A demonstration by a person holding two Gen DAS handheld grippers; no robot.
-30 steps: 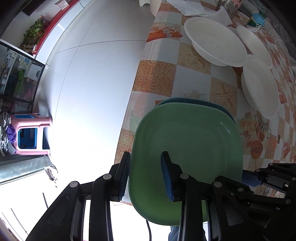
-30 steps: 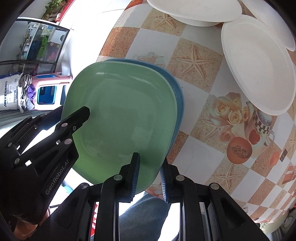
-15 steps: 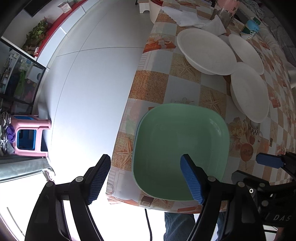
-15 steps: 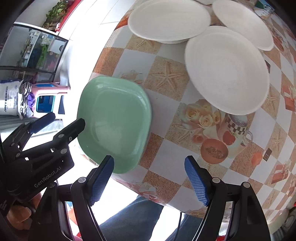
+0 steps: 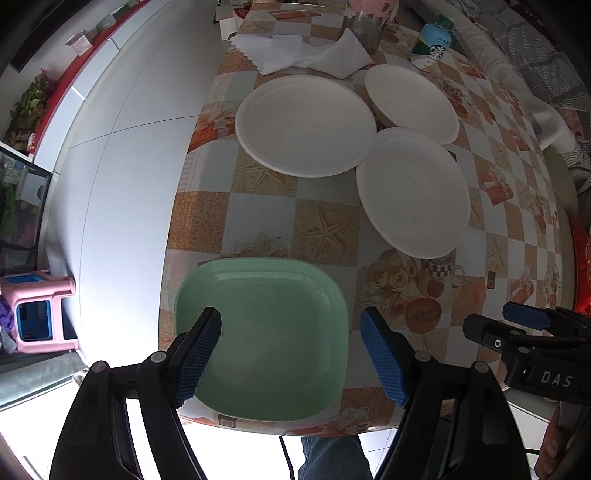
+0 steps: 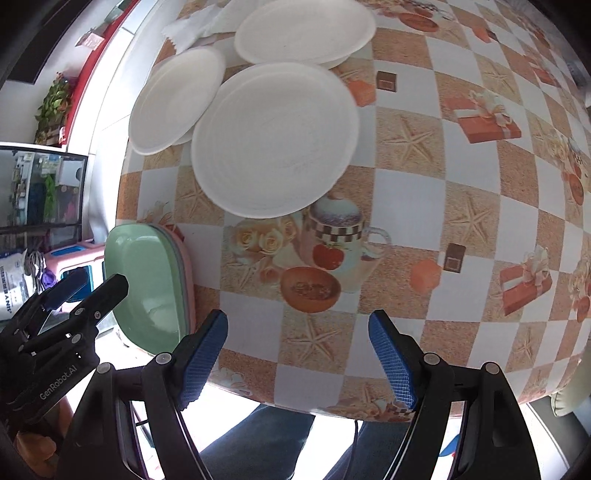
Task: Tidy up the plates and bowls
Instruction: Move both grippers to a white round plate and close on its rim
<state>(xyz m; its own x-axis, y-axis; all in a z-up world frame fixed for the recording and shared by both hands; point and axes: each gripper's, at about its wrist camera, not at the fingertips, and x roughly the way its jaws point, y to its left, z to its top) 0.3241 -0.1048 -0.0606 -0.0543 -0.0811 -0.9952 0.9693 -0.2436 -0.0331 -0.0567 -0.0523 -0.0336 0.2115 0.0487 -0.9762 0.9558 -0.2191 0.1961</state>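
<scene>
A green square plate (image 5: pixel 266 332) lies flat at the table's near left corner. In the right wrist view the green plate (image 6: pixel 147 280) tops a stack whose pink and blue rims show under it. My left gripper (image 5: pixel 290 325) hangs open above it, its pads clear of the rim. My right gripper (image 6: pixel 297 325) is open over bare tablecloth, to the right of the stack. Three white round plates (image 5: pixel 306 125) (image 5: pixel 412 99) (image 5: pixel 412 192) overlap further back. Each gripper shows in the other's view: the right gripper (image 5: pixel 489 317) and the left gripper (image 6: pixel 103 280).
A checked tablecloth (image 5: pixel 325 229) covers the table. At the far end are a white cloth (image 5: pixel 295 55), a bottle (image 5: pixel 432 46) and a metal container (image 5: pixel 364 26). A pink stool (image 5: pixel 37 310) stands on the floor at left. A person's legs (image 6: pixel 277 435) are at the near edge.
Both grippers were shut on the green plate's near rim. They have opened, let it go onto the stack, and risen away; the right one moved off to the right.
</scene>
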